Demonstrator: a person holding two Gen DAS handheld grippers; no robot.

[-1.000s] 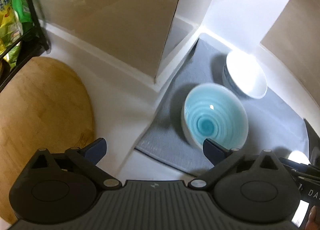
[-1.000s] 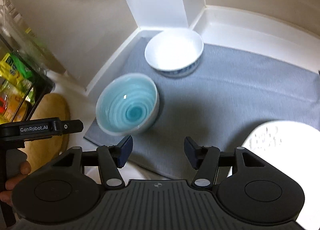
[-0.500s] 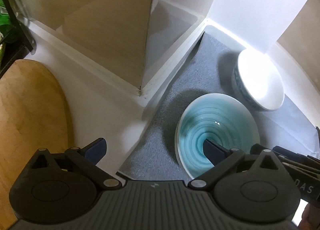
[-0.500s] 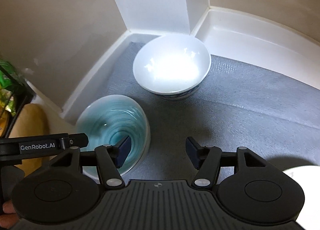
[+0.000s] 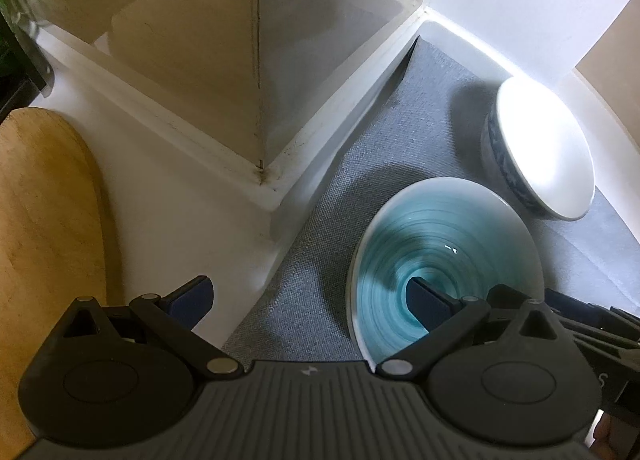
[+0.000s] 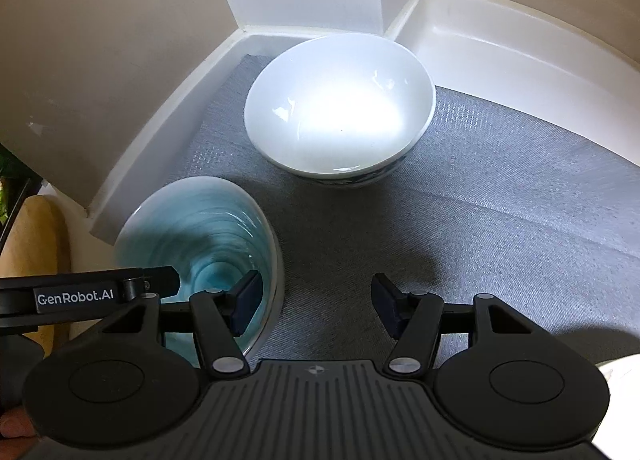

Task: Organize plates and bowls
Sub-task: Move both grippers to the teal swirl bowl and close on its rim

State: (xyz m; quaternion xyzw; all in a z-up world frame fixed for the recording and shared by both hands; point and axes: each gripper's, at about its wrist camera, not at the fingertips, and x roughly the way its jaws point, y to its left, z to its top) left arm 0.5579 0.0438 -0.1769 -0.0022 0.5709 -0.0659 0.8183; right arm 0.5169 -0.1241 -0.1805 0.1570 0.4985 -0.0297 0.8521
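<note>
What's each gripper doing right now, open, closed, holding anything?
Left gripper: open, holding nothing; one finger is over the blue bowl.
Right gripper: open, holding nothing, over the grey mat.

Each gripper is black, with two round discs, silver screws and dark blue fingers (image 6: pixel 245 302). One reads "GenRobot.AI".

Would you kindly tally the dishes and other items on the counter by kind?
Bowls: 2 (glazed teal bowl with spiral rings; white ceramic bowl with blue-patterned outside)
Grey woven mats: 1
Wooden cutting boards: 1
Total: 4
</note>
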